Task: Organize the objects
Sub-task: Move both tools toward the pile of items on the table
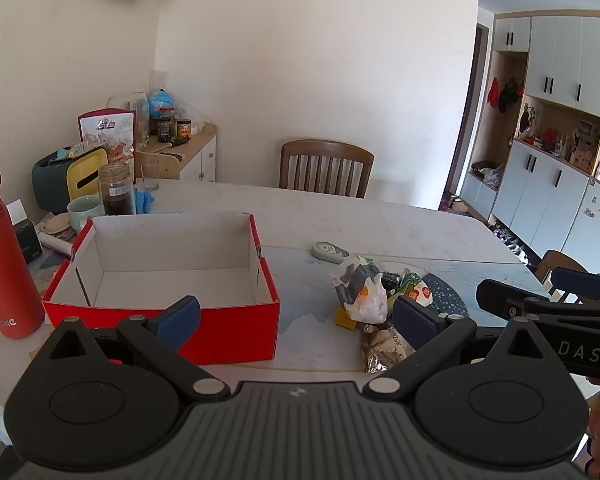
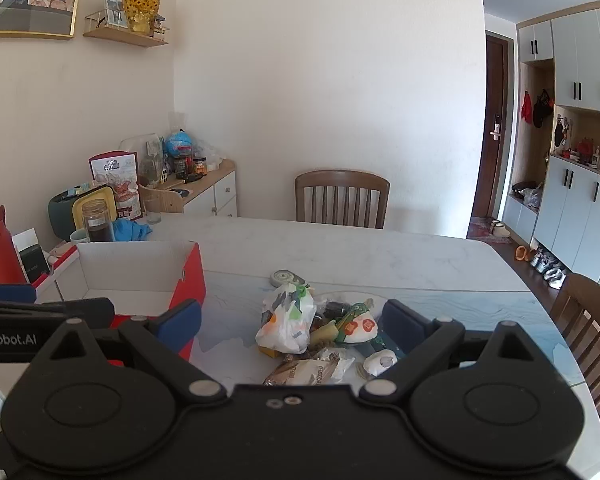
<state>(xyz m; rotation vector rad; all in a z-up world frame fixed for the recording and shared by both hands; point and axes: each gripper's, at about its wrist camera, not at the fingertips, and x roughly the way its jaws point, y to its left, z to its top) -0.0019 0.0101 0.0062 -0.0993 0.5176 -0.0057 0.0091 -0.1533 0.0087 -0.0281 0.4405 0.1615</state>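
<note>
A red cardboard box with a white, empty inside stands open on the marble table; it also shows in the right wrist view. To its right lies a pile of snack packets and a white plastic bag, also in the right wrist view, with a foil packet and a small white round thing at the front. My left gripper is open and empty, hanging near the box's front right corner. My right gripper is open and empty, just short of the pile.
A grey-green oval dish lies behind the pile. A red bottle stands left of the box. Jars, a cup and a tissue box crowd the far left. A wooden chair stands across the table, another chair at right.
</note>
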